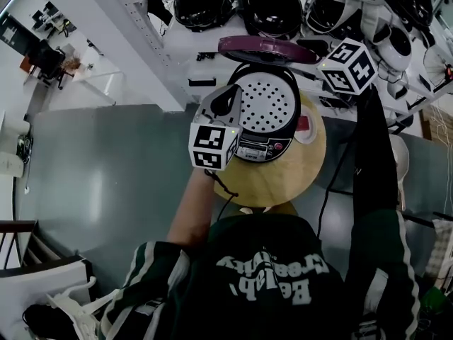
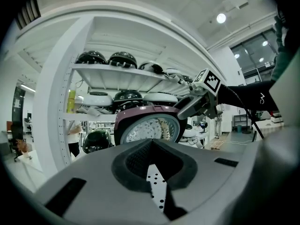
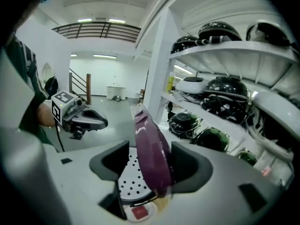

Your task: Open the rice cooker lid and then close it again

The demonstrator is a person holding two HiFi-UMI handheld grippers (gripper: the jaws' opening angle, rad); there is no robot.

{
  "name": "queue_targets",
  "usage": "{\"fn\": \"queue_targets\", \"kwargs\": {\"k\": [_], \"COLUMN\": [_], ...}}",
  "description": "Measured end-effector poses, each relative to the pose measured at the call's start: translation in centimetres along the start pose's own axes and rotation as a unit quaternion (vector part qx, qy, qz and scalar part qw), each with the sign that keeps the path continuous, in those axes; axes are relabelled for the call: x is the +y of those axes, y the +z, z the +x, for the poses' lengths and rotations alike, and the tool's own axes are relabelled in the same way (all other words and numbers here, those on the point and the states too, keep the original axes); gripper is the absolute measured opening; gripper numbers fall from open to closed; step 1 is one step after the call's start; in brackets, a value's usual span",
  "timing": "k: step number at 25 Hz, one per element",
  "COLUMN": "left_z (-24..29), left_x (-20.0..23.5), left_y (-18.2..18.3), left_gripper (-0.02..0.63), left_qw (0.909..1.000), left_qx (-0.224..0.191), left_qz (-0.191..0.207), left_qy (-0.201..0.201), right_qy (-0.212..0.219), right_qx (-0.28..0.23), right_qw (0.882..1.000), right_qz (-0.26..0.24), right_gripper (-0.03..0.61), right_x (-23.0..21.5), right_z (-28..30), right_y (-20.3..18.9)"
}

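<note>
The rice cooker (image 1: 263,149) stands on a round wooden table (image 1: 283,181). Its purple lid (image 1: 265,48) is raised upright, baring a white perforated tray (image 1: 269,105) in the pot. My right gripper (image 1: 313,54) is at the lid's right end. In the right gripper view the lid's rim (image 3: 150,149) runs between its wide jaws, with a gap on the left side, so the right gripper (image 3: 150,170) is open. My left gripper (image 1: 228,103) rests at the cooker's front-left rim. Its jaws stand almost together around a thin slit, and the left gripper (image 2: 154,172) holds nothing I can see.
White shelving (image 1: 205,44) packed with several other rice cookers (image 1: 272,9) rises directly behind the table. A black cable (image 1: 333,183) hangs at the table's right side. Grey floor (image 1: 106,176) lies to the left, and a white chair (image 1: 42,289) sits at the lower left.
</note>
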State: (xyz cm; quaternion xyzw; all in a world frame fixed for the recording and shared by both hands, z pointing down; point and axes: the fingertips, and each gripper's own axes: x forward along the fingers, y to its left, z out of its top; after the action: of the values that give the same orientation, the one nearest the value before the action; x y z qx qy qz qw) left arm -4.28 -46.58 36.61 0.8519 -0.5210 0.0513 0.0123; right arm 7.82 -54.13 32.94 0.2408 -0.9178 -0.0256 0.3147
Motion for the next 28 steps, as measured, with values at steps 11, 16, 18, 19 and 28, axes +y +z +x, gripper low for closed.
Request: {"fn": "queue_targets", "kwargs": {"k": [11,16,18,19,28], "left_z": [-3.3,-4.7,-5.1,-5.3,-6.2], "left_x": [-1.8,-2.2,-2.3,-2.4,-2.3], "left_y": [-0.9,-1.6,-1.8,-1.8,-3.0], "left_gripper": [-0.006,-0.006,-0.005,-0.006,-0.005], "left_qw": [0.9998,0.9995,0.9995,0.9994,0.9992], "left_qx": [0.002,0.009,0.010,0.010,0.018], "left_qz": [-0.003,0.001,0.002,0.002,-0.005], "left_qy": [-0.022,-0.029,-0.032,-0.032,-0.036], "right_qy": [0.029,0.014,-0.006,-0.012,-0.004], "right_qx": [-0.027,-0.036,-0.035,-0.033,-0.048], "right_qw": [0.997,0.994,0.993,0.993,0.984], "right_qz": [0.063,0.106,0.109,0.109,0.172], "right_gripper": [0.294,0.213,0.165,0.163,0.147], "right_x": [8.5,10.1,10.3,10.5,12.6], "right_z": [-0.2,0.0,0.2,0.3,1.2], "right_y": [-3.5,-5.0,-5.5,-5.7,-8.0]}}
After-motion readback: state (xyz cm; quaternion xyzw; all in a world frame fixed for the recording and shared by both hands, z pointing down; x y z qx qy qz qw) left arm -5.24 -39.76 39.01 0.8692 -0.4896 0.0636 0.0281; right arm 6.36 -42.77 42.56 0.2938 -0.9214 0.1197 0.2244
